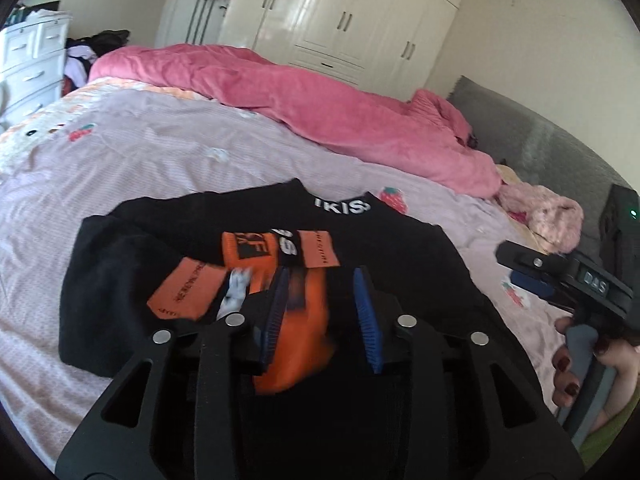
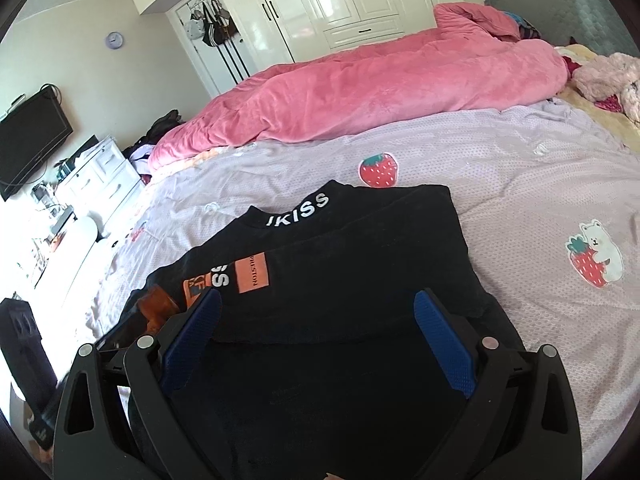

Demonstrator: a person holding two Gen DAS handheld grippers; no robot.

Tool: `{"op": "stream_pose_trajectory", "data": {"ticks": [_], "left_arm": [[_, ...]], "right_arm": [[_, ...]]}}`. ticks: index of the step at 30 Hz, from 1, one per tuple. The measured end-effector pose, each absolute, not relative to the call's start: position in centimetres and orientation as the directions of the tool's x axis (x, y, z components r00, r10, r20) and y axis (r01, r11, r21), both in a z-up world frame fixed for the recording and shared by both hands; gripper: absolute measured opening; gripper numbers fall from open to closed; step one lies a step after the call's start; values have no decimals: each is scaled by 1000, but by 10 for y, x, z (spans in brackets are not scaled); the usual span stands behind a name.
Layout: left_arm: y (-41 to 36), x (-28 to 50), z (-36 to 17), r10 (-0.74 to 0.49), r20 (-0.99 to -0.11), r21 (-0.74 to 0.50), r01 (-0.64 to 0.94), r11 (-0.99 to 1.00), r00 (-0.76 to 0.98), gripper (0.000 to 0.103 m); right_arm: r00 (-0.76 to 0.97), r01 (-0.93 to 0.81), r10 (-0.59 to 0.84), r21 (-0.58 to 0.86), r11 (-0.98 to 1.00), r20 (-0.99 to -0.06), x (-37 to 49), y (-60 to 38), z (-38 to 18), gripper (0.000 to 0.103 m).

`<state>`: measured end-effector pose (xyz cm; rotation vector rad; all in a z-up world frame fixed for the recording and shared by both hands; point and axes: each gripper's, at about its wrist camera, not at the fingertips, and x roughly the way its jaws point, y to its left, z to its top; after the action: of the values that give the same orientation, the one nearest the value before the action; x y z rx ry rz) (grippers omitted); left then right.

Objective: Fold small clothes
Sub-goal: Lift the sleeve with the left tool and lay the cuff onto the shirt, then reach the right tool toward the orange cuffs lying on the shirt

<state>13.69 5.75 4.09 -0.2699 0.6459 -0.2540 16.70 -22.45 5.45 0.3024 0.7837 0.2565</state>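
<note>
A small black top [image 1: 400, 248] with white "KISS" lettering and orange patches lies partly folded on the lilac strawberry bedspread [image 1: 160, 160]. My left gripper [image 1: 321, 280] hovers over its near edge. The blue pads stand a little apart, with a blurred orange piece of the top [image 1: 300, 340] between them. That piece lies against the left pad and away from the right one. My right gripper [image 2: 318, 340] is wide open over the same black top [image 2: 340, 264], with flat black cloth under the gap and nothing pinched. A hand with dark red nails [image 1: 568, 372] holds it at the right of the left wrist view.
A rumpled pink duvet [image 2: 360, 92] runs along the far side of the bed. A pale pink fluffy garment [image 1: 548, 216] lies to the right by the grey headboard [image 1: 540, 140]. White drawers [image 2: 100, 176] and a TV [image 2: 32, 140] stand left of the bed, with cream wardrobes [image 2: 340, 0] behind.
</note>
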Motion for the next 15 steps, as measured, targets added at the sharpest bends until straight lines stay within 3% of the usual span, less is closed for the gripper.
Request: {"op": "stream_pose_trajectory", "data": {"ticks": [5, 15], "left_arm": [[62, 131, 45, -331, -535, -334, 165, 928, 777, 43], [100, 136, 41, -119, -599, -209, -12, 978, 792, 66]], "right_arm": [[663, -123, 339, 350, 929, -667, 169, -217, 47, 97], [577, -231, 420, 353, 907, -701, 167, -166, 27, 97]]}}
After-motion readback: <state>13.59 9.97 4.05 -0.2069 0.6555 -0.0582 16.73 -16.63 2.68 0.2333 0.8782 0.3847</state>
